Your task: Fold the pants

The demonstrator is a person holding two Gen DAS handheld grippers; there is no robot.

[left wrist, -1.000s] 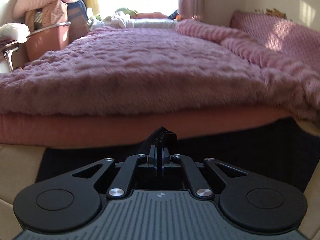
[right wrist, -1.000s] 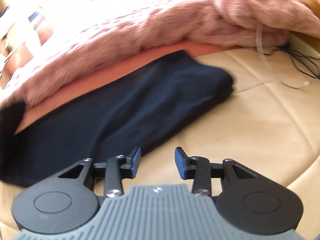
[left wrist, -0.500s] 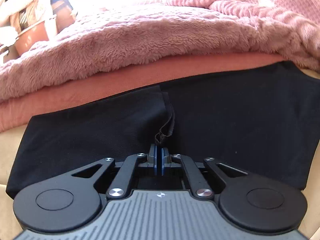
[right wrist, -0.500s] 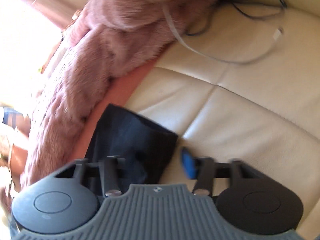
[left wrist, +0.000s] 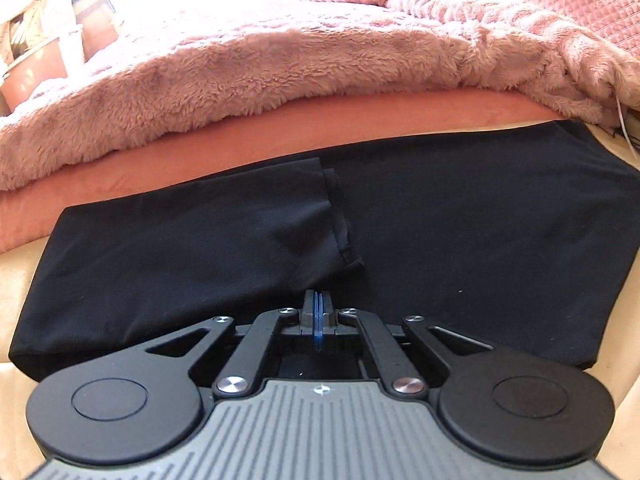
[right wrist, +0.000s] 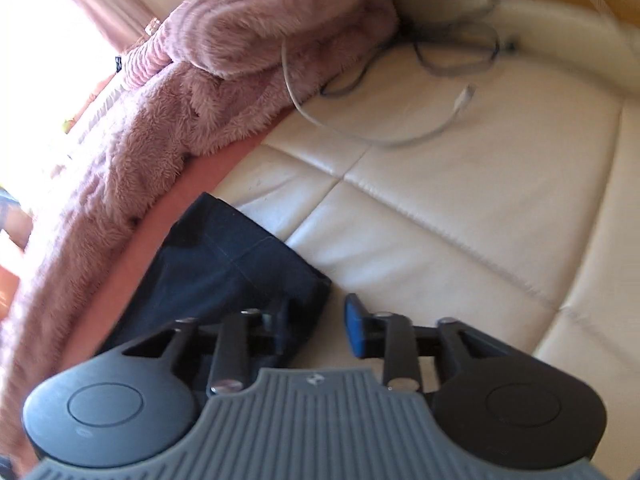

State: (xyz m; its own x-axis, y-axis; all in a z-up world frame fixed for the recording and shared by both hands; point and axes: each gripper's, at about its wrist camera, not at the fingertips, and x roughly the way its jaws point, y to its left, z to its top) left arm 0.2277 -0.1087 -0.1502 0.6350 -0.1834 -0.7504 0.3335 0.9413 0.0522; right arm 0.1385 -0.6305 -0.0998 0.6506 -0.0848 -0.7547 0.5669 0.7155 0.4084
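Observation:
Black pants [left wrist: 460,240] lie flat on a cream leather surface [right wrist: 460,208], along the edge of a pink bed. One leg end [left wrist: 224,240] is folded over to the middle, its hem lying on the rest. My left gripper [left wrist: 318,308] is shut with nothing between its pads, just short of that hem. In the right wrist view my right gripper [right wrist: 316,320] is open at the pants' right end [right wrist: 232,276]. Its left finger sits over the dark cloth and its blue-padded right finger [right wrist: 356,330] over the leather.
A fluffy pink blanket [left wrist: 280,64] over a salmon mattress edge [left wrist: 360,120] borders the pants at the back. Grey and white cables [right wrist: 400,100] lie on the leather beyond the pants' right end. A chair with piled clothes [left wrist: 60,40] stands far left.
My left gripper lowered the leg end onto the pants, let go of it and drew back a little. My right gripper swung to the pants' right end and stays open.

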